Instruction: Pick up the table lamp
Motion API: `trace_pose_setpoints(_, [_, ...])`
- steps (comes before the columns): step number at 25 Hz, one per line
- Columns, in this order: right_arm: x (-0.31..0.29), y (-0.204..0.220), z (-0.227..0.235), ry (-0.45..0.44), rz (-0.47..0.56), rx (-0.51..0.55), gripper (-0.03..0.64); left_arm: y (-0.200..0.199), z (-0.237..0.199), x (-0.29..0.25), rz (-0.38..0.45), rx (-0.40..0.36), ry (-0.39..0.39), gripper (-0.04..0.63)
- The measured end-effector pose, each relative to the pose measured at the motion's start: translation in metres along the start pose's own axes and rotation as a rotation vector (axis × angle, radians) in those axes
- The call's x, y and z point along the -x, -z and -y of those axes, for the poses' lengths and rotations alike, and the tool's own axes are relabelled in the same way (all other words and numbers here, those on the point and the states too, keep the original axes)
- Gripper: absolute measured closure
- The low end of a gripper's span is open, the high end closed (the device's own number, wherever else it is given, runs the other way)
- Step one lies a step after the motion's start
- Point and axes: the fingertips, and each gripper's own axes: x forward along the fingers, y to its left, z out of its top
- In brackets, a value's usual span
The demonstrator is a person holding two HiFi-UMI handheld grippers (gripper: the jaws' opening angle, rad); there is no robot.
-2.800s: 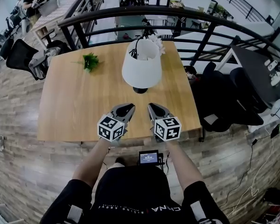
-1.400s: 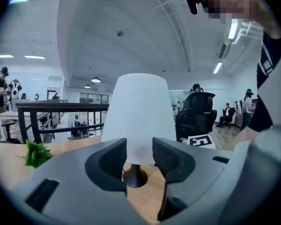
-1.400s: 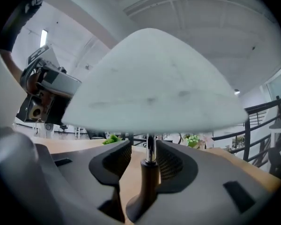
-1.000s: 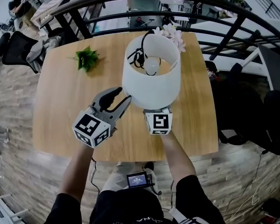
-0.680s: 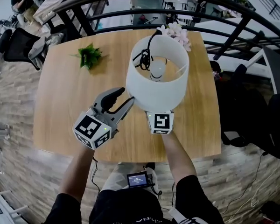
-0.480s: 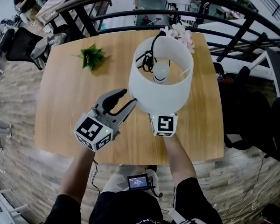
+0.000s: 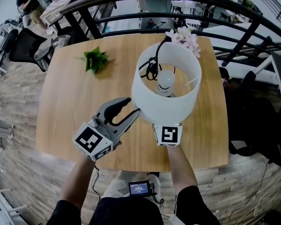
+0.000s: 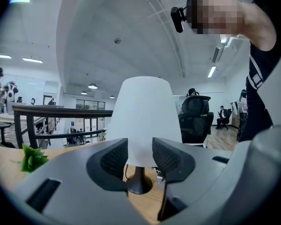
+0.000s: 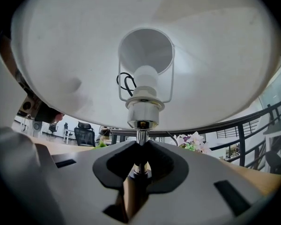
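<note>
Right gripper view: right gripper (image 9: 139, 161) jaws have just been closing and are now clamping lamp (image 9: 140, 69) stem (image 9: 139, 142), shade sitting directly above jaws. Left gripper (image 8: 139, 159) hovering, jaws apart, gripping nothing. Lamp standing ahead of it, not touching, base resting on table (image 8: 152, 203). Plant (image 8: 32, 157) lying far left.

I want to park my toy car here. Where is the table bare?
The wide left side of the table is bare, between the plant and the left gripper. A thin bare strip runs along the right edge. The middle is crowded: the lamp, the right gripper on its stem, flowers behind.
</note>
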Motion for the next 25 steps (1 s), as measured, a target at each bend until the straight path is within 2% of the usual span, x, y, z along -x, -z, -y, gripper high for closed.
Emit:
trace_pose_setpoints(4, [0.008, 0.004, -0.003, -0.017, -0.055, 0.038, 0.525, -0.006, 0.006, 0.004, 0.013, -0.006, 0.011, 0.422])
trace_pose_setpoints(7, [0.011, -0.003, -0.005, -0.023, -0.056, 0.045, 0.525, -0.014, 0.011, 0.008, 0.030, -0.012, 0.018, 0.422])
trace_pose_setpoints(14, [0.018, -0.037, -0.003, -0.015, 0.012, 0.034, 0.525, -0.040, 0.031, 0.012, 0.064, -0.046, 0.042, 0.422])
trace_pose_setpoints(16, [0.021, -0.053, -0.003, -0.002, 0.055, -0.001, 0.525, -0.056, 0.036, 0.017, 0.102, -0.051, 0.038, 0.422])
trace_pose_setpoints(19, [0.028, -0.073, -0.006, 0.004, 0.092, -0.023, 0.525, -0.092, 0.001, 0.045, 0.215, 0.048, -0.047, 0.422])
trace_pose_setpoints(20, [0.031, -0.076, -0.007, -0.002, 0.089, -0.012, 0.525, -0.097, -0.019, 0.047, 0.210, 0.065, -0.063, 0.422])
trace_pose_setpoints(22, [0.037, -0.085, -0.011, -0.011, 0.099, -0.011, 0.525, -0.098, -0.049, 0.032, 0.126, 0.029, -0.065, 0.428])
trace_pose_setpoints(24, [0.043, -0.097, -0.018, -0.020, 0.117, -0.029, 0.525, -0.096, -0.061, 0.010, 0.051, 0.014, -0.049, 0.437])
trace_pose_setpoints(25, [0.045, -0.101, -0.022, -0.027, 0.118, -0.030, 0.525, -0.097, -0.060, 0.002, 0.039, 0.017, -0.032, 0.442])
